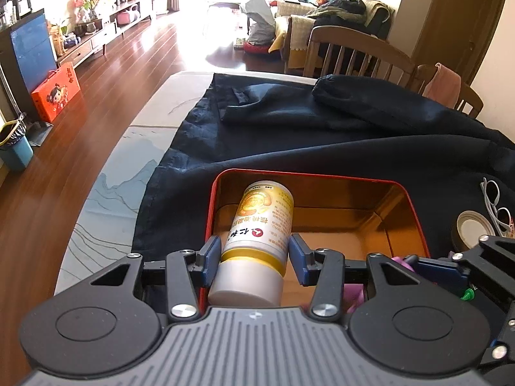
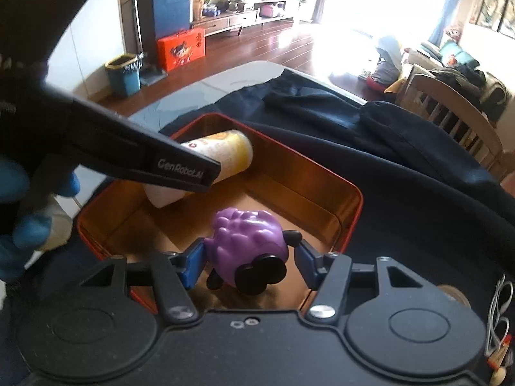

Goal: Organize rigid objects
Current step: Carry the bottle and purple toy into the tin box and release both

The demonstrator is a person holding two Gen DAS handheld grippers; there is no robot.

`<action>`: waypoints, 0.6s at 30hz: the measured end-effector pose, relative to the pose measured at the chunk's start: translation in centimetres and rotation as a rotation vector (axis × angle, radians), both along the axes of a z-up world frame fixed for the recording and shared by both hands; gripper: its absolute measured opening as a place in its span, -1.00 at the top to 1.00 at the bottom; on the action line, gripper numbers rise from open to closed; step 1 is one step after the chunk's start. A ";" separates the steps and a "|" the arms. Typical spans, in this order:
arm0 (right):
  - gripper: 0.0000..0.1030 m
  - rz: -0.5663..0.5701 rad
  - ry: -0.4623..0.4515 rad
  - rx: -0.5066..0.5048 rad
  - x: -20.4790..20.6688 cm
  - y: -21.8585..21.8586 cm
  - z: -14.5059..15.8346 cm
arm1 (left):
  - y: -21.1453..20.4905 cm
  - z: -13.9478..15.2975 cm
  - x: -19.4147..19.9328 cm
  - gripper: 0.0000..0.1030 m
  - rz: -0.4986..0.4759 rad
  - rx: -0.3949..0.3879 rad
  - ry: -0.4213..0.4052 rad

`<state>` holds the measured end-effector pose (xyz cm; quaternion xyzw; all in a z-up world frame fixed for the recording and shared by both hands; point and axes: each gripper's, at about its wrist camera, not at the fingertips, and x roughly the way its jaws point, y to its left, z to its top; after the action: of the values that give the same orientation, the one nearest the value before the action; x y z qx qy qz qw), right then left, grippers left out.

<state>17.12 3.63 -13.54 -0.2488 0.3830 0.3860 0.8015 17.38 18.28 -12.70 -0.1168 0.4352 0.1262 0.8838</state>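
Left wrist view: the left claw (image 1: 256, 255) is clamped on a bottle (image 1: 257, 238), white with a gold label and a pale cap, held tilted over the left part of the red tin (image 1: 415, 212) in the lower middle. A tape roll (image 1: 470, 230) and a white cable (image 1: 492, 206) lie at the right edge on the dark cloth (image 1: 322, 135) covering the worktop (image 1: 106, 199).

Right wrist view: the right claw (image 2: 248, 262) is clamped on a purple toy (image 2: 248, 238) with black feet, low inside the tin (image 2: 351, 225). The left claw's arm crosses from the upper left and hides part of the bottle (image 2: 231, 151). A blue-gloved hand (image 2: 29, 222) shows at the left edge.
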 end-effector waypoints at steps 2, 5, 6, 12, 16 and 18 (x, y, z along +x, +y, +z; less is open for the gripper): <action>-0.13 0.002 0.020 0.003 0.1 0.2 -0.4 | 0.1 -0.2 0.2 0.13 -0.004 0.001 0.000; -0.13 0.014 0.045 -0.001 0.0 0.7 -1.0 | -0.2 -0.3 0.4 0.13 -0.020 0.007 0.005; -0.13 0.021 0.051 -0.002 0.0 0.7 -1.2 | -0.2 -0.4 0.5 0.13 -0.027 0.005 0.007; -0.13 0.018 0.076 -0.031 -0.3 0.6 -2.0 | -0.5 -0.6 0.6 0.13 -0.047 -0.001 0.026; -0.15 0.002 0.092 -0.022 -0.3 0.2 -2.0 | -0.6 -1.0 0.4 0.14 -0.037 -0.021 0.039; -0.20 -0.006 0.094 -0.013 -0.1 0.2 -1.9 | -0.9 -0.9 0.5 0.14 -0.044 -0.003 0.045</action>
<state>17.02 3.87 -15.44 -0.2347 0.4233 0.3923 0.7822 17.87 17.40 -13.62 -0.1060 0.4575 0.1087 0.8761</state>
